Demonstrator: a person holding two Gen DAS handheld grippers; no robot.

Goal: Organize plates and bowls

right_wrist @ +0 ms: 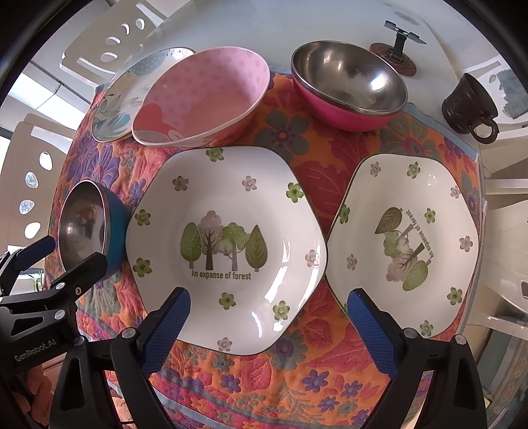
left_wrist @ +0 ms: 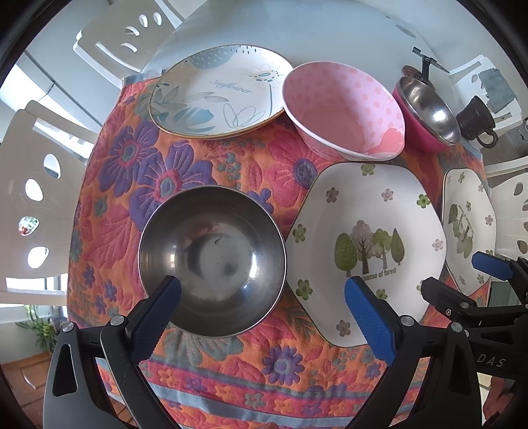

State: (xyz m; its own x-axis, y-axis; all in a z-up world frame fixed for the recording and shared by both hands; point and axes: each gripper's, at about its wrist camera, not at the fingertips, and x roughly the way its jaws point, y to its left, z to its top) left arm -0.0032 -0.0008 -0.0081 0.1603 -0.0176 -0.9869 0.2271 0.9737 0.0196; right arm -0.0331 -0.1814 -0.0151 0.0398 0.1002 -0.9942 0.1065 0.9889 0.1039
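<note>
A steel bowl with a blue outside [left_wrist: 211, 260] [right_wrist: 87, 224] sits at the front left of the floral cloth. My left gripper [left_wrist: 264, 290] is open above its right rim, holding nothing. A hexagonal forest plate [left_wrist: 366, 250] [right_wrist: 227, 244] lies beside the bowl; my right gripper [right_wrist: 269, 305] is open over its near edge. A second hexagonal plate [right_wrist: 406, 241] [left_wrist: 468, 224] lies to the right. Behind are a round sunflower plate [left_wrist: 217, 90] [right_wrist: 132, 95], a pink dotted bowl [left_wrist: 343, 109] [right_wrist: 201, 95] and a pink steel-lined bowl [left_wrist: 429, 112] [right_wrist: 349, 85].
A dark mug [right_wrist: 472, 105] [left_wrist: 475, 120] and a small stand on a brown coaster [right_wrist: 399, 49] sit on the white table [right_wrist: 330, 23] beyond the cloth [left_wrist: 204, 165]. White chairs [left_wrist: 29, 204] surround the table. The right gripper shows in the left wrist view [left_wrist: 462, 283].
</note>
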